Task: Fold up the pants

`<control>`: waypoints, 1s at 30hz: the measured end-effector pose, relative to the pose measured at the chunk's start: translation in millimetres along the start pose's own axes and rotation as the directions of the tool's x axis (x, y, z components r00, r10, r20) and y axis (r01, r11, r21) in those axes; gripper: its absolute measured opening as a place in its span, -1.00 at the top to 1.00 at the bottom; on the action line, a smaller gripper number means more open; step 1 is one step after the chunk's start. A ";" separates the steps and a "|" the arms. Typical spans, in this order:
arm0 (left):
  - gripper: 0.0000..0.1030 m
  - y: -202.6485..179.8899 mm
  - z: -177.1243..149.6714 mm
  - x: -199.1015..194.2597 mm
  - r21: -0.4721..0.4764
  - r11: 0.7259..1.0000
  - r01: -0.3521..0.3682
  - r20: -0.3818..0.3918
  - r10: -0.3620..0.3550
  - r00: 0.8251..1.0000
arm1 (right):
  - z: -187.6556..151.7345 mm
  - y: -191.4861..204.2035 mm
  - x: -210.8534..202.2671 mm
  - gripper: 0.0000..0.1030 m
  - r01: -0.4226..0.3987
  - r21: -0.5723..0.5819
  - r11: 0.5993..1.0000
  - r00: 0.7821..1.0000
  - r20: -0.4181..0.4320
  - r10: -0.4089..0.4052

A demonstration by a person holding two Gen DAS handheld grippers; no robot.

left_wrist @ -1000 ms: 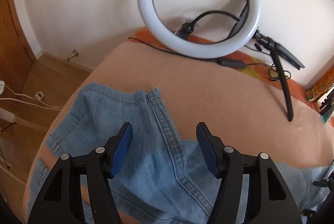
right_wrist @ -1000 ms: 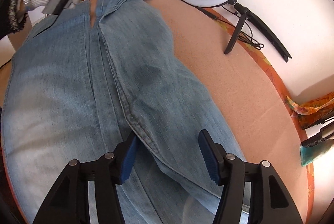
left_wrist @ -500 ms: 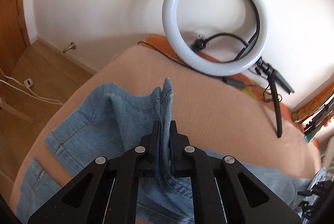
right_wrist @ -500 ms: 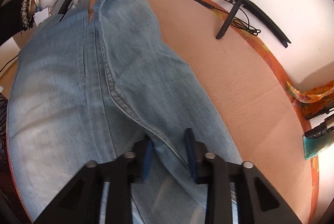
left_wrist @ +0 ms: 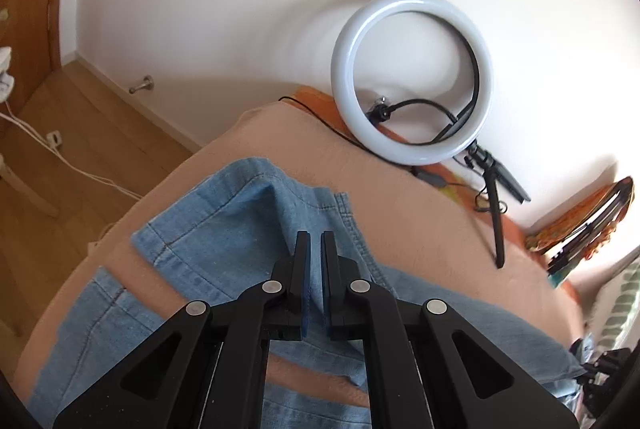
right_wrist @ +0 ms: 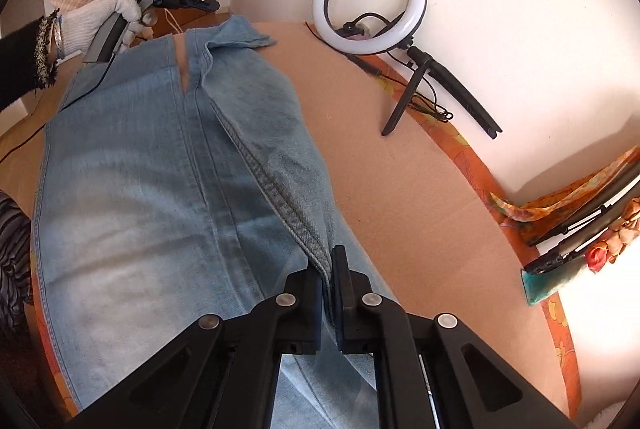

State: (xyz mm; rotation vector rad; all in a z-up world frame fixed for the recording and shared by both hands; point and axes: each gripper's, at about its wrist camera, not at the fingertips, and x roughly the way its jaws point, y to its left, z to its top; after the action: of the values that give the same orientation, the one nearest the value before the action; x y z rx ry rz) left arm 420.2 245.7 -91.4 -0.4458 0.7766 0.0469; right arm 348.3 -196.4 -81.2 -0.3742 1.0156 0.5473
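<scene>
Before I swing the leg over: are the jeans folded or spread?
Spread: the jeans lie flat on the bed, legs side by side, only one seam pinched up.

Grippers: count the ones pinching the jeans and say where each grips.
2. The left gripper pinches the jeans near the hem end; the right gripper pinches the raised seam fold nearer the camera.

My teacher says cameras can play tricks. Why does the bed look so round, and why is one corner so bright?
Left wrist view: the fisheye lens bends the peach blanket into a hump, with black corners; the ring light casts a soft shadow on the wall. Right wrist view: the same bending, and glare washes out the lower right corner by the flowery cloth; the jeans stay sharp.
</scene>
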 end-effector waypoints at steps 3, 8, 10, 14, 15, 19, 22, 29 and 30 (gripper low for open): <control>0.44 -20.1 2.0 18.1 0.024 1.000 -0.008 -0.069 0.009 0.998 | 0.6 7.1 3.4 0.96 -0.008 -0.001 1.000 1.000 -0.015 0.008; -0.07 -69.4 3.4 57.0 0.180 0.981 -0.077 -0.141 0.103 0.985 | -3.4 8.0 8.1 0.96 -0.028 0.022 0.999 0.999 -0.022 0.029; -0.07 -82.7 5.9 77.1 0.219 0.968 -0.119 -0.159 0.156 0.975 | -3.9 4.4 10.6 0.96 -0.035 0.042 0.999 0.999 -0.019 0.036; -0.08 -89.9 6.0 113.1 0.309 0.924 -0.227 -0.188 0.293 0.937 | -5.3 3.9 13.6 0.96 -0.045 0.045 0.998 0.999 -0.016 0.046; -0.08 -88.6 5.0 122.1 0.330 0.909 -0.255 -0.196 0.331 0.923 | -6.2 3.4 13.9 0.96 -0.051 0.048 0.998 0.999 -0.013 0.051; -0.12 -74.3 6.1 124.8 0.314 0.907 -0.281 -0.159 0.342 0.926 | -8.1 0.3 14.3 0.96 -0.064 0.065 0.996 0.998 -0.001 0.064; 0.74 -66.6 7.0 120.8 0.322 0.914 -0.247 -0.145 0.306 0.941 | -8.4 1.0 15.1 0.96 -0.056 0.058 0.997 0.998 0.003 0.056; 0.96 -35.4 18.7 74.0 0.147 0.983 -0.106 -0.066 0.117 0.991 | -6.4 -1.4 14.6 0.97 -0.001 0.084 0.996 1.000 0.010 0.000; 0.96 -26.8 21.4 63.8 0.115 0.989 -0.091 -0.051 0.097 0.994 | -5.5 -1.0 11.1 0.98 0.010 0.086 0.996 1.000 0.015 -0.011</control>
State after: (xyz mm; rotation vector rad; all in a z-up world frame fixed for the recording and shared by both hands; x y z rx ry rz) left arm 485.7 222.4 -111.8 -0.3044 0.8511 0.0784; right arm 349.6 -197.3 -93.5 -0.2989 1.0179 0.4949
